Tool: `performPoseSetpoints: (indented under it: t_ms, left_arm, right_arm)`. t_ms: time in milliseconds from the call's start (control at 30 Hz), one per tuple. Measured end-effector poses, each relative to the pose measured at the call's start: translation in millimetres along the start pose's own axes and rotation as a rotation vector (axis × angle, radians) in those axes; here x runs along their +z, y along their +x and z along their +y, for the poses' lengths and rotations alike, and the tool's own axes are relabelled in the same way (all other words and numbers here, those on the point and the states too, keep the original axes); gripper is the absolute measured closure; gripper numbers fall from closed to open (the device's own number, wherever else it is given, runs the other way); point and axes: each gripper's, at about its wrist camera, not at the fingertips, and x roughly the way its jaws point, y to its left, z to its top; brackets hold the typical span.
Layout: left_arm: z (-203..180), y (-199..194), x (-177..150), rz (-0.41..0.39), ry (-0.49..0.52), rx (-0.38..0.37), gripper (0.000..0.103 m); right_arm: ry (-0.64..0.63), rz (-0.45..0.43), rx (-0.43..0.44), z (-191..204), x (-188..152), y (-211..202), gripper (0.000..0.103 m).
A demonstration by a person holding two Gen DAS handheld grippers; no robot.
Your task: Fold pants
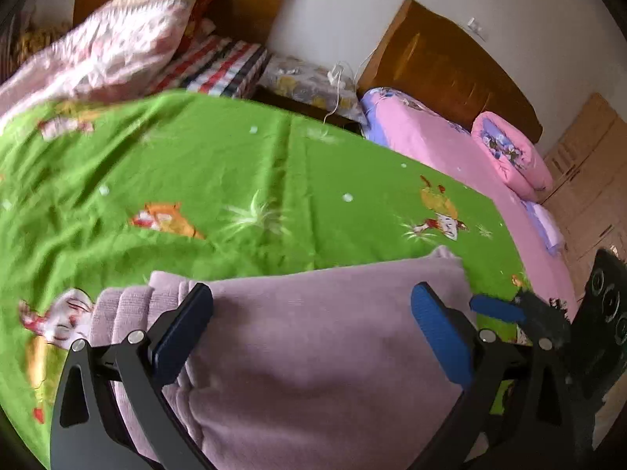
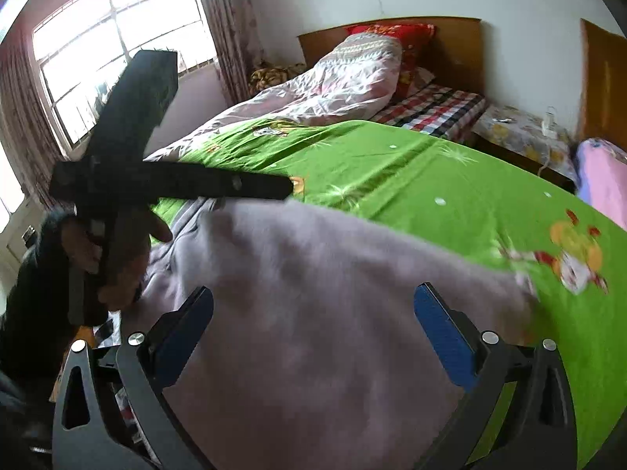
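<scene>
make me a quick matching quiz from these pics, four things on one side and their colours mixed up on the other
Things:
1. pants
2. sheet
3. bolster
4. left claw pads

Colours:
a. pink with a floral end
b. blue
c. pale mauve
d. green with cartoon prints

Pairs: 1-c, 2-d, 3-a, 4-b
</scene>
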Motion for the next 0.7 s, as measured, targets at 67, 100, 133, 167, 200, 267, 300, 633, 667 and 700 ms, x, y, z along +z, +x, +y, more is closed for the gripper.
performPoseSetpoints:
  t_ms: [67, 100, 133, 167, 200, 267, 300, 633, 667, 700]
  left_arm:
    - [12.0, 4.2, -9.1, -0.040, 0.004, -0.025, 0.002]
    - [14.8, 3.5, -13.1, -0.061, 0.012, -0.036, 0.002]
    - [16.5, 1.6, -17.3, -0.085, 0.008, -0.048, 0.002]
    - [16.9, -0.4, -18.5, -0.099, 0.003, -0.054, 0.002]
    - [17.7, -1.6, -18.0, -0.109, 0.001, -0.061, 0.002]
    - [23.3, -2.2, -16.2, -0.124, -0.021, -0.093, 0.002]
    - [27.5, -2.5, -15.5, -0.128, -0.038, -0.117, 0.002]
    - [36.9, -2.7, -14.3, -0.135, -0.067, -0.167, 0.002]
    - [36.3, -2.7, -14.3, -0.135, -0.065, -0.163, 0.002]
    - [36.4, -2.5, -14.2, -0.135, -0.065, -0.162, 0.002]
  right_arm:
    - [-0.023, 0.071, 0.024, -7.3, 0.3, 17.5, 0.005]
    - [-0.039, 0.096, -0.026, -11.2, -2.0, 25.3, 0.005]
    - [-0.047, 0.123, -0.086, -17.9, -5.3, 32.4, 0.005]
    - [-0.033, 0.145, -0.110, -27.6, -9.8, 37.3, 0.005]
    - [0.021, 0.132, -0.074, -40.2, -13.1, 34.7, 0.005]
    - [0.089, 0.094, -0.085, -53.4, -13.8, 23.9, 0.005]
    - [0.106, 0.081, -0.121, -55.9, -11.6, 17.7, 0.005]
    - [0.189, 0.083, -0.095, -70.9, -6.4, 32.0, 0.005]
    - [0.225, 0.060, -0.130, -70.8, -3.3, 24.6, 0.005]
    - [0.221, 0.030, -0.165, -62.9, 1.7, 14.7, 0.004]
